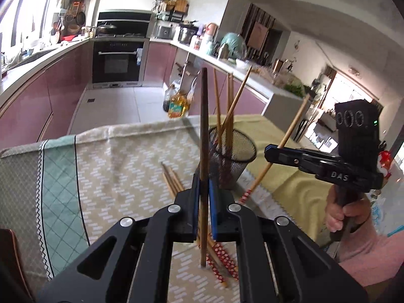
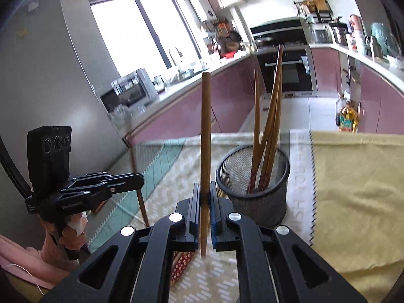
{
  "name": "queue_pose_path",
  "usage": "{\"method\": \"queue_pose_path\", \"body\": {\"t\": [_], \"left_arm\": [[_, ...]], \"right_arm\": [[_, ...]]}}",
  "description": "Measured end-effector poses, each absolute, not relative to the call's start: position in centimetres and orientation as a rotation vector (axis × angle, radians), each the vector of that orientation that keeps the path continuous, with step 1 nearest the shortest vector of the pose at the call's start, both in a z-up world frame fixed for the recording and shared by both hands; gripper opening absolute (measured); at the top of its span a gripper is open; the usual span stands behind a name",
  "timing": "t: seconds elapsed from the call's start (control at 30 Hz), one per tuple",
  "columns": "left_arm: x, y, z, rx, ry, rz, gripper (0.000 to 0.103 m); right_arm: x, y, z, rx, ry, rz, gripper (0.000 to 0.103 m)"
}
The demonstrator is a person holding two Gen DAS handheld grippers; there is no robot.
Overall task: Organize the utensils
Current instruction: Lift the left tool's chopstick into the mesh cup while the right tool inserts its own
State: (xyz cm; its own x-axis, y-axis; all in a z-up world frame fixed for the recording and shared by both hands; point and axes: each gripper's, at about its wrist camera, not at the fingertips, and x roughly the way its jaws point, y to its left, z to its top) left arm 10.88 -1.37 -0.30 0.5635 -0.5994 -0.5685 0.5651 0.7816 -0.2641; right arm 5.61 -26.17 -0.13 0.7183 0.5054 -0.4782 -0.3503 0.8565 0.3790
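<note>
Here we look across a desk (image 1: 141,151) draped in three cloths: a grey-and-teal checked cloth (image 1: 58,181) at one side, a beige zigzag-patterned cloth (image 1: 121,156) in the middle, and a plain yellow cloth (image 2: 353,189) at the other side. Behind it runs a kitchen with pink cabinet fronts (image 1: 63,85), one black oven (image 1: 117,60) under a hob, a bright window (image 2: 141,32), and bottles of oil (image 1: 176,104) standing on the tiled floor.

We count one black mesh cup (image 2: 255,197), upright where the patterned and yellow cloths meet. Four chopsticks (image 2: 271,116) stand in it, leaning apart. A loose bundle of chopsticks (image 1: 174,181) lies flat on the patterned cloth near the cup; we cannot count it exactly, since our tongs cover part of it.

Our left tongs (image 1: 204,197) are clenched on one dark chopstick (image 1: 204,116), held nearly upright above the cloth. Our right tongs (image 2: 205,207) are clenched on one light wooden chopstick (image 2: 205,131), also upright, just beside the cup. Two hands show, one on each handle, both in pink sleeves (image 1: 371,252).
</note>
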Motion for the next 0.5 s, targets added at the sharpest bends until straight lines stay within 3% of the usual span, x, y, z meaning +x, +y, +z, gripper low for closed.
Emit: {"method": "queue_pose_path", "body": {"t": [0.5], "left_arm": [[12.8,-3.1,6.8,-0.148,0.488,-0.732,0.007]], "right_arm": [[6.8,-27.9,6.0,0.209,0.444,0.447,0.006]]}}
